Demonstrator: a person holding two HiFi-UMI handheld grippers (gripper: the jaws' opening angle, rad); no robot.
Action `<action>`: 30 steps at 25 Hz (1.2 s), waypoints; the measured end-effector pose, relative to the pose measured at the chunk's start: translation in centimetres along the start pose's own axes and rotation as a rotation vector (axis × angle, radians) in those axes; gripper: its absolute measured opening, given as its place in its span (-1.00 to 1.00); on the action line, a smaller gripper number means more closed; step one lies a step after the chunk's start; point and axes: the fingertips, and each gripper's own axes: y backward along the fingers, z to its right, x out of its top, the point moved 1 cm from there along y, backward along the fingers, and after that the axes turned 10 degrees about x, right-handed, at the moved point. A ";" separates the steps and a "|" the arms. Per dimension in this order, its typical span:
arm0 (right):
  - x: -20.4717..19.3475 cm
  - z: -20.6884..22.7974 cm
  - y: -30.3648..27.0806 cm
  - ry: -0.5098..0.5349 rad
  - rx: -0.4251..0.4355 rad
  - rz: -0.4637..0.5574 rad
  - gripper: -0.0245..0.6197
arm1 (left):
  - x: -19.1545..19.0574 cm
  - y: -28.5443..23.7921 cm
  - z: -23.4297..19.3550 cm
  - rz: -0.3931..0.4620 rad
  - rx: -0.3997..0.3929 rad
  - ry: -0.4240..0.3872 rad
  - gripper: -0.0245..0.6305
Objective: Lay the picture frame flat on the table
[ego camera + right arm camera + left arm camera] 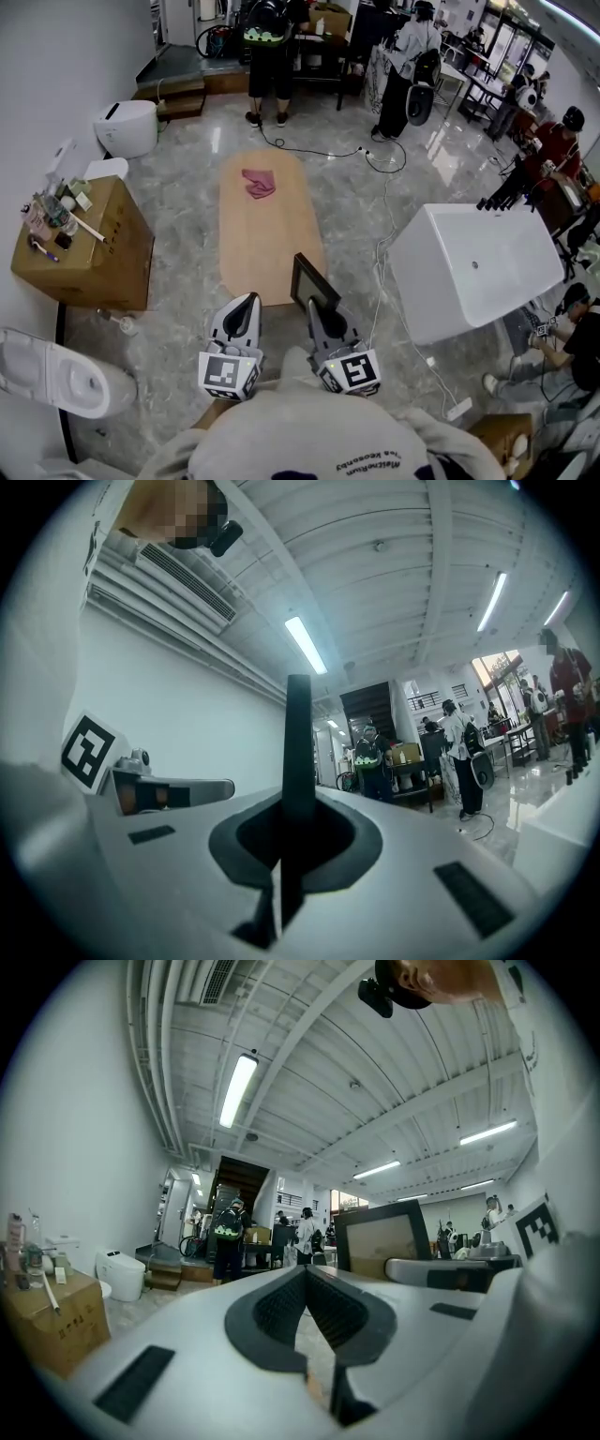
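The picture frame [313, 290] is dark-rimmed and stands upright over the near end of the wooden table [270, 234], held by its lower edge. My right gripper [325, 317] is shut on it. In the right gripper view the frame [298, 747] shows edge-on as a thin dark bar rising from between the jaws of the right gripper [291, 810]. My left gripper [246, 304] hangs just left of it, shut and empty. From the left gripper view the frame [382, 1239] faces me with a pale panel, beyond the closed left gripper [307, 1277].
A pink cloth [259, 183] lies at the table's far end. A cardboard box [89, 253] with clutter and a toilet [58, 377] stand at the left, a white bathtub [480, 267] at the right. Cables [380, 253] run over the floor. People stand at the back.
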 end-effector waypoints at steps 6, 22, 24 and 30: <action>-0.9 0.0 -0.3 -0.009 0.008 -0.015 -0.87 | -0.4 -0.3 0.0 -0.009 -0.004 0.024 -0.90; -0.9 5.6 -7.0 -0.032 0.062 -0.006 -0.87 | -0.1 -7.8 -1.7 -0.023 0.033 0.036 -0.90; -1.1 6.4 -8.2 -0.036 0.071 -0.006 -0.87 | -0.3 -9.1 -2.2 -0.031 0.035 0.031 -0.90; -1.6 10.5 -11.6 -0.034 0.073 -0.022 -0.87 | -0.5 -14.3 -3.4 -0.043 0.050 0.031 -0.90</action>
